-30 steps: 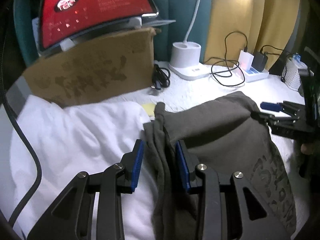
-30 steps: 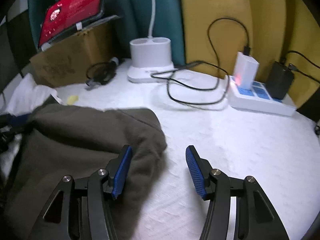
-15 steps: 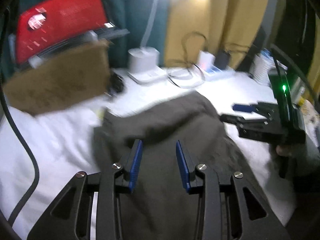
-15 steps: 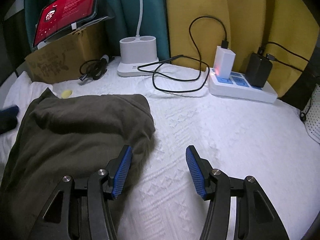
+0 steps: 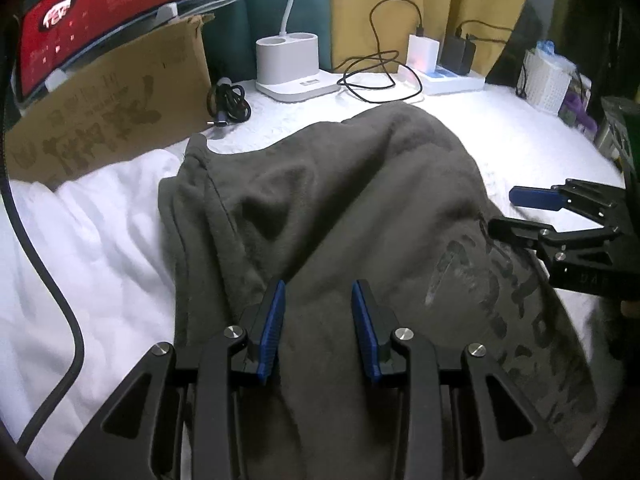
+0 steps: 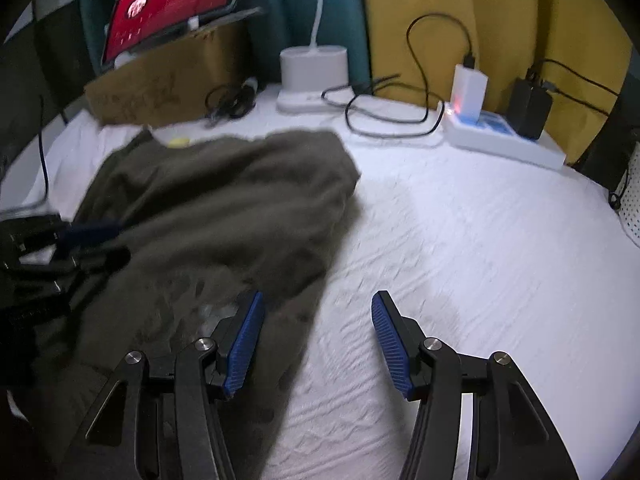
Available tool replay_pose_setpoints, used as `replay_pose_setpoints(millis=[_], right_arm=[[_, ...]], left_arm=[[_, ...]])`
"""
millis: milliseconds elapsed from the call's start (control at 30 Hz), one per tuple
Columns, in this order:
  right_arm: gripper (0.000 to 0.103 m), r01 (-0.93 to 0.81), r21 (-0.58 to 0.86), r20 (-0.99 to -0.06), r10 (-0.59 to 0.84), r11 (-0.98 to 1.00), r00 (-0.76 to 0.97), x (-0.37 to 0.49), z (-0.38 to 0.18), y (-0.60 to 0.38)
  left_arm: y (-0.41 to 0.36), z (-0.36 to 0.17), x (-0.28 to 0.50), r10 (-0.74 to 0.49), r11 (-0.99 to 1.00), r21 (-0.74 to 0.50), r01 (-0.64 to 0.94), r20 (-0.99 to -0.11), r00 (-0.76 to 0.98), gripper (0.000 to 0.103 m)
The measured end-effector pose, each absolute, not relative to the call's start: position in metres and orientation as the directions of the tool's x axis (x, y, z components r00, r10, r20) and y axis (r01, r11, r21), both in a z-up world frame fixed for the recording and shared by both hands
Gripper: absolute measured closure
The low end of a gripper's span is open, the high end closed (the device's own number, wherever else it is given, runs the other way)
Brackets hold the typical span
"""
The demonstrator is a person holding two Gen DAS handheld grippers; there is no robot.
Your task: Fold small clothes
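Yellow and teal curtains hung behind a white textured worktop. Along the back edge sat a cardboard box with a red-screened tablet on top, a white lamp base, a loose black cable, and a white power strip with chargers plugged in. A dark olive fleece garment lay spread across the worktop's left half, one edge overlapping a white cloth, with a dark printed design near its lower right part. The left claw hovered low above the garment, its blue pads narrowly parted, with no fabric pinched between them. The right claw stood wider apart at the garment's right edge, its left pad over the fabric and its right pad over bare worktop, holding nothing.
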State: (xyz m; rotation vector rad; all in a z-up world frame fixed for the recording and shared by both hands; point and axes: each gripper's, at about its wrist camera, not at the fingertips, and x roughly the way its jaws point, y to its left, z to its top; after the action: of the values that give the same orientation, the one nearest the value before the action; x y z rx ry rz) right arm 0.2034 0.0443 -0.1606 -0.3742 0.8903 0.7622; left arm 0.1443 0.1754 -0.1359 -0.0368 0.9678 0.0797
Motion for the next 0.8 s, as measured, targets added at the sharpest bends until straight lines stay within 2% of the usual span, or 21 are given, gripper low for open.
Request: replay_pose_setpoints(millis=[67, 233, 400, 633, 800], right_arm=[[0.045, -0.722, 0.017, -0.808, 0.435, 0.692, 0.397, 0.202, -0.163, 0.040], [0.045, -0.711, 0.009, -0.805, 0.426, 0.703, 0.412, 0.198, -0.162, 0.029], [0.045, -0.713, 0.039, -0.797, 0.452, 0.700, 0.400, 0.185, -0.152, 0.019], [0.045, -0.738, 0.041, -0.799, 0.465, 0.673, 0.380, 0.160, -0.151, 0.015], [0.045, -0.734, 0.049, -0.810, 0.456, 0.678, 0.367, 0.151, -0.161, 0.006]], left_arm=[[0.173, -0.133, 0.141, 0.081, 0.995, 0.031, -0.097, -0.818, 0.569, 0.068], [0.173, -0.123, 0.128, 0.072, 0.994, 0.007, -0.109, -0.795, 0.603, 0.068], [0.154, -0.113, 0.110, 0.096, 0.995, 0.051, -0.088, -0.766, 0.636, 0.068], [0.140, -0.126, 0.096, 0.076, 0.996, 0.030, -0.087, -0.796, 0.600, 0.068], [0.141, -0.138, 0.083, 0.115, 0.992, 0.059, -0.115, -0.806, 0.581, 0.068]])
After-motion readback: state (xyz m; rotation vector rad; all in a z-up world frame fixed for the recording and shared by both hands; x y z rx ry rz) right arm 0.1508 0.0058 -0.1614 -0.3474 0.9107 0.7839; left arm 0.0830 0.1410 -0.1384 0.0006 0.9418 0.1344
